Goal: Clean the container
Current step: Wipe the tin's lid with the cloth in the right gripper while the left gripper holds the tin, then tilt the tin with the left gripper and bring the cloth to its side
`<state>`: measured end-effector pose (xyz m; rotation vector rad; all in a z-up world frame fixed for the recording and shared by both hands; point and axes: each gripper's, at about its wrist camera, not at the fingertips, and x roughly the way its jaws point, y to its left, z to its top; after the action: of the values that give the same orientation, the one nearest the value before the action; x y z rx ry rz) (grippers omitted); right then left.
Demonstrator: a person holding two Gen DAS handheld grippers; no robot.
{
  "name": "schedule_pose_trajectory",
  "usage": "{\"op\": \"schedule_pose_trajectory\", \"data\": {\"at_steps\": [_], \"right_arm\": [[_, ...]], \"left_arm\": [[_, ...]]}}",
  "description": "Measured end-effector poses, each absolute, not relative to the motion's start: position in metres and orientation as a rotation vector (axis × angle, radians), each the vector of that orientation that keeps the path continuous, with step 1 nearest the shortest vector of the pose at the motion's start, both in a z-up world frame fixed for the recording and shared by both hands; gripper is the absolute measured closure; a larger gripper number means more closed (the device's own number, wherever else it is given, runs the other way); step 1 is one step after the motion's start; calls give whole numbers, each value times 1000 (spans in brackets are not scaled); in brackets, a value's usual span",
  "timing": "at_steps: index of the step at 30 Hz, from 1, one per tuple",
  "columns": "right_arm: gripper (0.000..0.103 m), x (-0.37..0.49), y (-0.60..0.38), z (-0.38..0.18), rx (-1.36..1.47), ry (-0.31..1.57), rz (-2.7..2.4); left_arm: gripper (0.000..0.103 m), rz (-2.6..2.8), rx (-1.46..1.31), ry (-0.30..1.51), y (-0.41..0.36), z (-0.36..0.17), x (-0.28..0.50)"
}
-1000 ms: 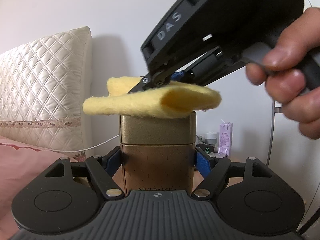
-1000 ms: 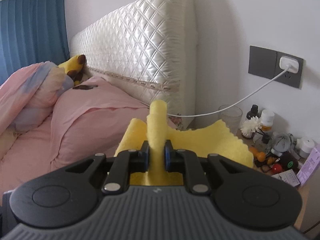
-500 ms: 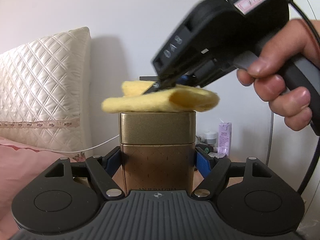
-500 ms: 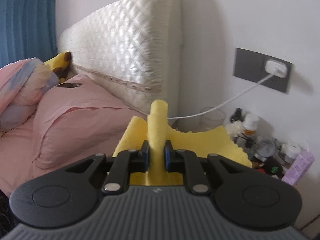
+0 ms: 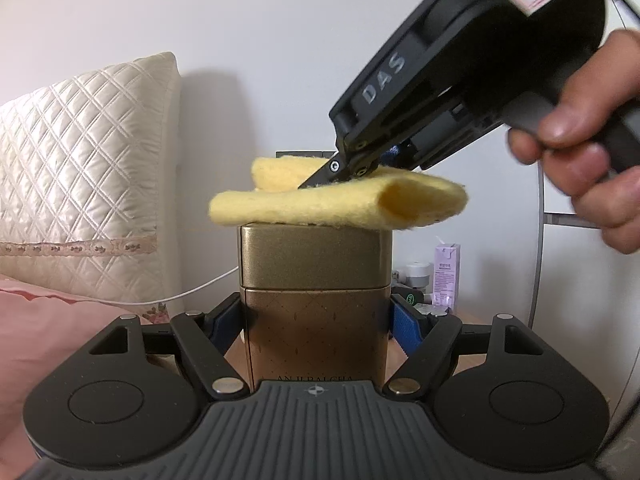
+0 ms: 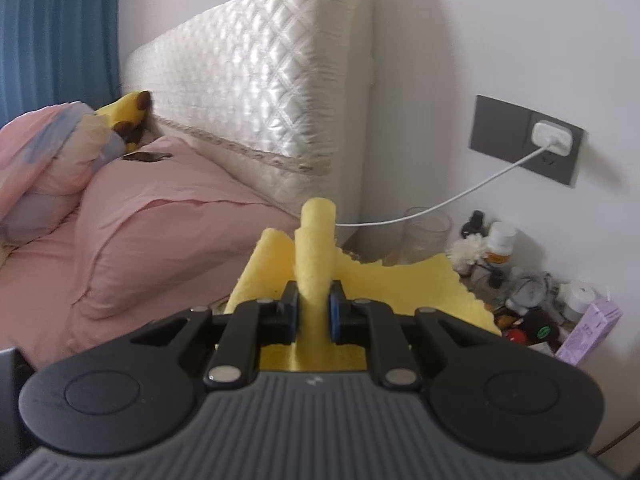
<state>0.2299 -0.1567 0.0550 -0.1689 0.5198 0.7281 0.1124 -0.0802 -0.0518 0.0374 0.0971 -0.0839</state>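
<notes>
The quilted headboard (image 6: 256,92) and pink bedding (image 6: 152,240) fill the background, w/ a cluttered nightstand (image 6: 532,292) by the wall. In front of all that stands the gold container (image 5: 316,312), upright, lid on, clamped at its sides between the blue pads of the left gripper (image 5: 316,322), so it's held steady, not resting free. On its lid lies the yellow cloth (image 5: 340,204), folded over, touching the top surface. The right gripper (image 6: 314,312) has its jaws together on a bunched fold of that cloth (the wrist view shows the pads pinching it), and a hand (image 5: 584,184) grips its handle.

Step in hand, I'd say: wiping the lid top. Next move prob. calls for dragging the cloth across the lid w/ light downward pressure, then working down the sides while the left keeps its clamp firm.
</notes>
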Motion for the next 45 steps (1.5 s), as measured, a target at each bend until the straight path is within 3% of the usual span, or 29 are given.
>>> {"op": "schedule_pose_trajectory", "data": {"at_steps": [45], "right_arm": [[87, 219, -157, 51, -73, 512, 739]], "left_arm": [[24, -118, 47, 83, -59, -51, 129]]}}
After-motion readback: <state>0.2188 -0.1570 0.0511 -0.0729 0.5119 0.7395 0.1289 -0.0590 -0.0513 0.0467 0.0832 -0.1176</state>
